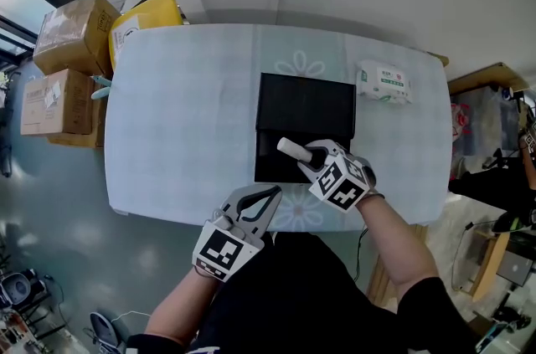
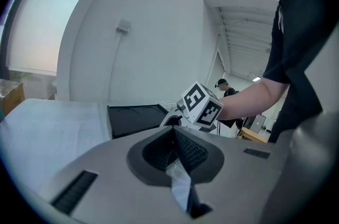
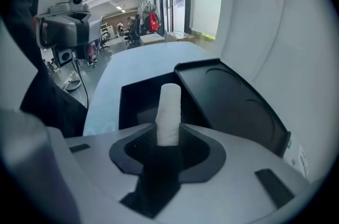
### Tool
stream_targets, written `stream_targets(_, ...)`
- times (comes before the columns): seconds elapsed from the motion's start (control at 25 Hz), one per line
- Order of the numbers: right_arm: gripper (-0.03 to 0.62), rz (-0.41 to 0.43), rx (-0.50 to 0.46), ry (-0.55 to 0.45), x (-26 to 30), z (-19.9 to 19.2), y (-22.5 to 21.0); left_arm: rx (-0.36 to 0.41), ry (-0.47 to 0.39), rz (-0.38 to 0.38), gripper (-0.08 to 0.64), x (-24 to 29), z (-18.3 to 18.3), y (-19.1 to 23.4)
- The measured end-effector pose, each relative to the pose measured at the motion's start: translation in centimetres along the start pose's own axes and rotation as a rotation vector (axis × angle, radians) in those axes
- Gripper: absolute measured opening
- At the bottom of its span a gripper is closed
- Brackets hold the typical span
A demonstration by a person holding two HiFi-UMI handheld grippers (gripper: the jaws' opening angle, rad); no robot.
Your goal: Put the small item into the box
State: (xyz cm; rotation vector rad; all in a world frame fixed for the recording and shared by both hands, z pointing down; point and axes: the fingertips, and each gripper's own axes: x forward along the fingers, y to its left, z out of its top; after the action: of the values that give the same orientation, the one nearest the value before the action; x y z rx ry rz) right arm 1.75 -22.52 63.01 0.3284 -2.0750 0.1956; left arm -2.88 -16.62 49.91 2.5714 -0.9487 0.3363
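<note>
White roll [image 3: 170,112] pinched by wide-set right gripper [image 1: 308,161], long axis aimed down into black box [image 1: 270,166] directly beneath; left gripper [image 1: 258,204] closed, short of box.

I see a rectangular table under a pale blue-white cloth with faint flower prints [image 1: 184,118] across the middle of the head view. A soft white pack of wipes with green print [image 1: 384,83] lies near its upper right corner. At upper left, brown cardboard boxes [image 1: 71,33] stand stacked on the grey floor [image 1: 75,202], with a yellow bag [image 1: 149,16] just beside them.
</note>
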Motion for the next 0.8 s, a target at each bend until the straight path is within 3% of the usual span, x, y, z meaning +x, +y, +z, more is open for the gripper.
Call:
stream_targets(0.36, 0.132, 0.033, -0.068, 0.136, 2.5, -1.3, 0.2, -0.031, 0.006, 0.019, 0.008, 0.0, -0.6, 2.4)
stream_targets(0.8, 0.133, 0.037, -0.042, 0.156, 3.4, -1.8, -0.2, -0.044, 0.011, 0.033, 0.008, 0.0, -0.9, 2.8)
